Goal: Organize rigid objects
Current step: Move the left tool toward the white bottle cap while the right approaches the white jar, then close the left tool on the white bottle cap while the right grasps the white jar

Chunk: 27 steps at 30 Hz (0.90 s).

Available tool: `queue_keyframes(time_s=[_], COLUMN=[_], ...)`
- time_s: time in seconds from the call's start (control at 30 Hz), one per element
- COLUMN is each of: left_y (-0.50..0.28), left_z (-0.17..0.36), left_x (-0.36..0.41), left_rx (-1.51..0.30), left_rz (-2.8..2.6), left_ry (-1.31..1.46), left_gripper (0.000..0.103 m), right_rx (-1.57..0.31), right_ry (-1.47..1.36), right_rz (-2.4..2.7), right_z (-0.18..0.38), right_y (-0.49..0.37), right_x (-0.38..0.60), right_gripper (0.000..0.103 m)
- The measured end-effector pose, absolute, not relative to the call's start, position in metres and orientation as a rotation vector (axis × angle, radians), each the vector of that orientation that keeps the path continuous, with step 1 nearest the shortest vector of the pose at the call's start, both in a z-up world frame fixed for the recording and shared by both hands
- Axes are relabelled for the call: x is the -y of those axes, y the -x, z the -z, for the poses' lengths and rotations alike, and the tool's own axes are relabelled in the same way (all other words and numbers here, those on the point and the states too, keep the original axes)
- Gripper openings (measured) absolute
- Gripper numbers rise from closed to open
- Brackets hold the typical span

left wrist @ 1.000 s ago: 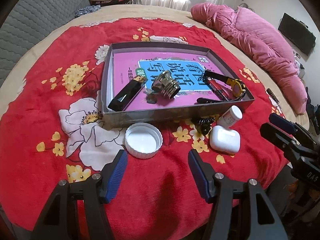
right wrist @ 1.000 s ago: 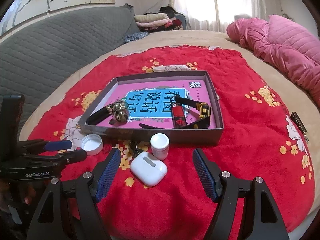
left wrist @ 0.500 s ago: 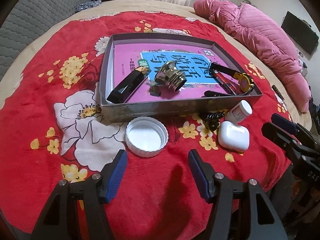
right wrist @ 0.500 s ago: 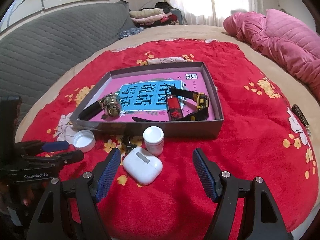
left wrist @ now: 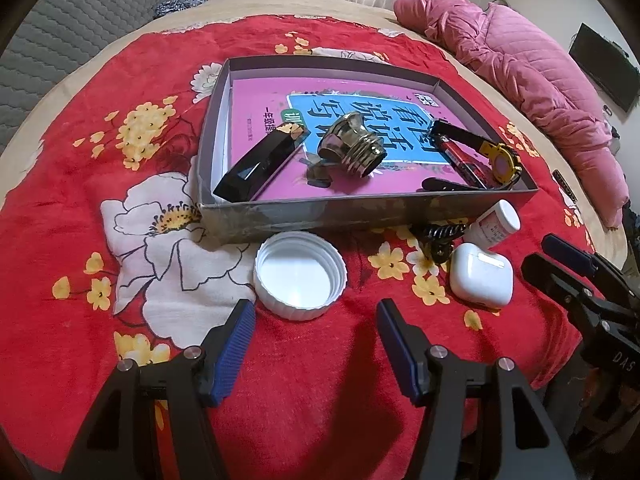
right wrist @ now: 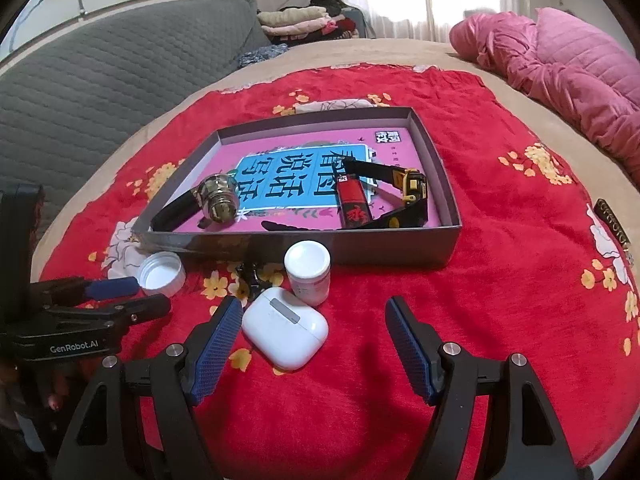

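Observation:
A grey shallow box [left wrist: 360,216] [right wrist: 400,254] on the red floral blanket holds a black bar [left wrist: 260,164], a metal knob [left wrist: 352,146] [right wrist: 218,200], a red lighter [right wrist: 352,204] and a yellow watch [left wrist: 502,162] [right wrist: 412,188]. In front of it lie a white lid [left wrist: 300,274] [right wrist: 162,272], a black clip [left wrist: 438,236] [right wrist: 250,276], a small white bottle [left wrist: 496,224] [right wrist: 308,266] and a white earbud case [left wrist: 480,278] [right wrist: 284,328]. My left gripper [left wrist: 314,328] is open, just short of the lid. My right gripper [right wrist: 314,344] is open, with the earbud case by its left finger.
A pink quilt [left wrist: 520,72] [right wrist: 568,76] lies at the back right of the bed. A grey padded headboard [right wrist: 100,92] stands to the left, with folded clothes [right wrist: 300,24] behind. The blanket's front edge drops off just below the grippers.
Both grippers have moved forward and down toward the loose things: the lid sits closer to my left gripper, the earbud case closer to my right one. Nothing has been grasped.

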<state>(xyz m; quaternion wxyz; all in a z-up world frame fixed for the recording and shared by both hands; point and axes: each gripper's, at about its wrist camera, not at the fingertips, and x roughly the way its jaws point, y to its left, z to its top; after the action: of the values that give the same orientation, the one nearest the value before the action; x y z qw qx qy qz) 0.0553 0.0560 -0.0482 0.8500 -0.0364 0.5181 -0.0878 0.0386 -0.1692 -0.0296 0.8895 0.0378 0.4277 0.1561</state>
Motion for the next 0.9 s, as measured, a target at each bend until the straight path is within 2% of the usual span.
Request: queue_keyframes(time_s=[0.83,0.9], left_y=[-0.067,-0.068], left_z=[0.056,0.056], left_x=[-0.058,-0.058], left_rx=[-1.056,-1.052], left_rz=[0.148,0.146], left_ry=[0.059,0.064], left_gripper=[0.062,0.062], right_rx=[-0.889,-0.886], right_ry=[-0.088,-0.089], right_rz=[-0.291,-0.297], right_z=[0.044,0.045], right_y=[-0.061,-0.062], right_x=[0.165,0.163], right_gripper=[0.075,0.073])
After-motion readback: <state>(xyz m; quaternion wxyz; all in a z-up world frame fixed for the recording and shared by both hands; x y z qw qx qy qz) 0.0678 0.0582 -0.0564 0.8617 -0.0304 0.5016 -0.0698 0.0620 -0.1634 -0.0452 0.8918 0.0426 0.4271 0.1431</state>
